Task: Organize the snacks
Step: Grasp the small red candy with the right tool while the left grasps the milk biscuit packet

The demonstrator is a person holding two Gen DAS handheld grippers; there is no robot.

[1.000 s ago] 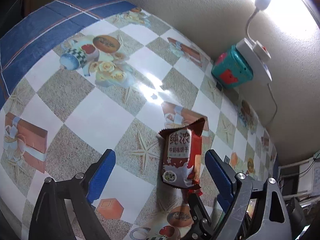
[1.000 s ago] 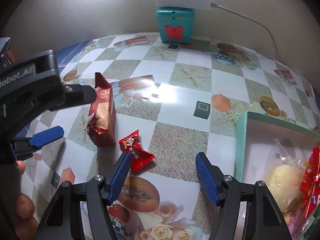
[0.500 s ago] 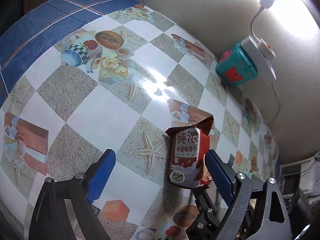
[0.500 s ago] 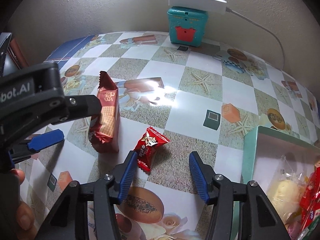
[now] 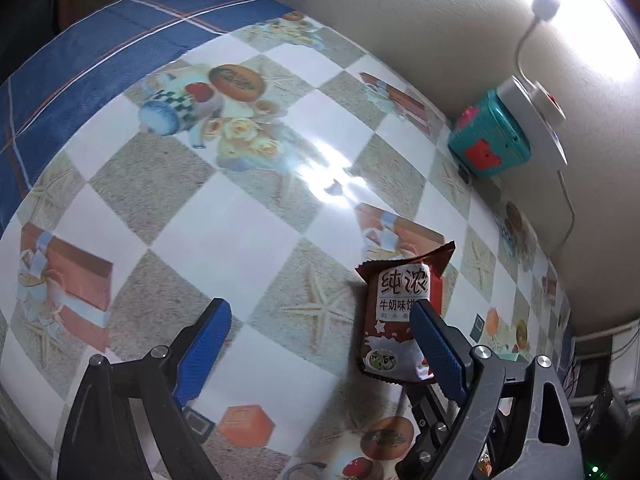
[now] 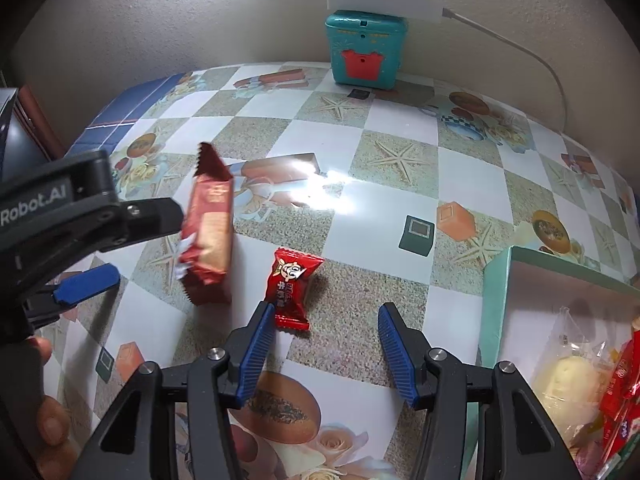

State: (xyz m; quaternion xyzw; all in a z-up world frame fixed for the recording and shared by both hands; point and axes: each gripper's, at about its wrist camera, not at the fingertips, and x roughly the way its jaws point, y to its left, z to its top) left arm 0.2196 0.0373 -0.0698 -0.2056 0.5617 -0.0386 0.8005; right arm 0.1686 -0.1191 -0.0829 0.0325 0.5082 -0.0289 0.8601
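A red-brown biscuit pack is seen standing up on the table, tilted, with its printed face turned to the left wrist camera. In the right wrist view the same pack is seen edge-on. One black finger of the left gripper is seen just beside the pack; whether it touches cannot be told. The jaws of this gripper are spread wide, and the pack is at its right blue pad, not pinched.

A small red candy is laid flat on the table, near the pack but apart from it. The right gripper is held just over it, jaws spread, nothing between them; the candy is seen beside the left blue pad.

At the right edge a teal box is placed, with wrapped snacks inside. By the wall a teal toy case is standing, with a white power strip on top.
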